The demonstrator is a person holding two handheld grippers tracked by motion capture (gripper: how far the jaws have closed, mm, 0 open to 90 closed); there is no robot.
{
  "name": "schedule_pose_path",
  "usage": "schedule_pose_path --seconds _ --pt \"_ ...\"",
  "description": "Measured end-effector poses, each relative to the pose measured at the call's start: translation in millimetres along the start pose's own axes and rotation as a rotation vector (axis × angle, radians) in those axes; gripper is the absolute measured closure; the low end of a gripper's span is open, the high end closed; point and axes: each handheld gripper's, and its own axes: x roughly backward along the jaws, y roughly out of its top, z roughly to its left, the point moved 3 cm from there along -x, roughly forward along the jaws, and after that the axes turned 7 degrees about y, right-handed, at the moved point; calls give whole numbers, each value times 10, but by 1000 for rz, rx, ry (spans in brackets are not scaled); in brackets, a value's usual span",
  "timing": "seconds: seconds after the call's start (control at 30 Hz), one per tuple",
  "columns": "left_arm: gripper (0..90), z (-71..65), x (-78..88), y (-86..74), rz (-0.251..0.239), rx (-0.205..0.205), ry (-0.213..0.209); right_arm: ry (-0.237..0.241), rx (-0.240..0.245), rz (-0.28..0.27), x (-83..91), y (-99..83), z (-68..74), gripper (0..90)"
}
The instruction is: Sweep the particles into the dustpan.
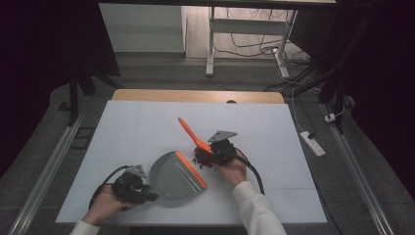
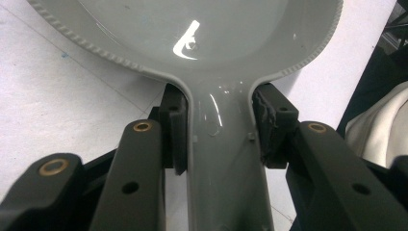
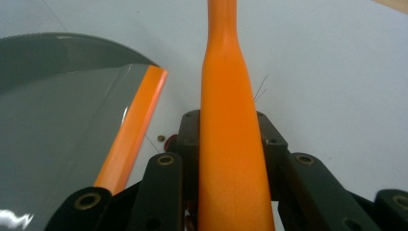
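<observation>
A grey dustpan with an orange lip lies on the white table top. My left gripper is shut on the dustpan's handle, with the pads pressing both of its sides. An orange brush is clamped in my right gripper, its handle running up between the jaws. The brush head sits over a small pile of dark reddish bits just beside the orange lip. One loose bit lies by the lip.
The white sheet covers a wooden table whose far edge shows. Metal rails run along both sides. A power strip and cables lie on the floor to the right.
</observation>
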Motion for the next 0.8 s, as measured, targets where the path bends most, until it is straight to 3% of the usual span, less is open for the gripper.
schedule_pose_path --seconds 0.8 --pt "617 -7 -5 -1 3 -3 3 32 22 -7 -64 25 160 694"
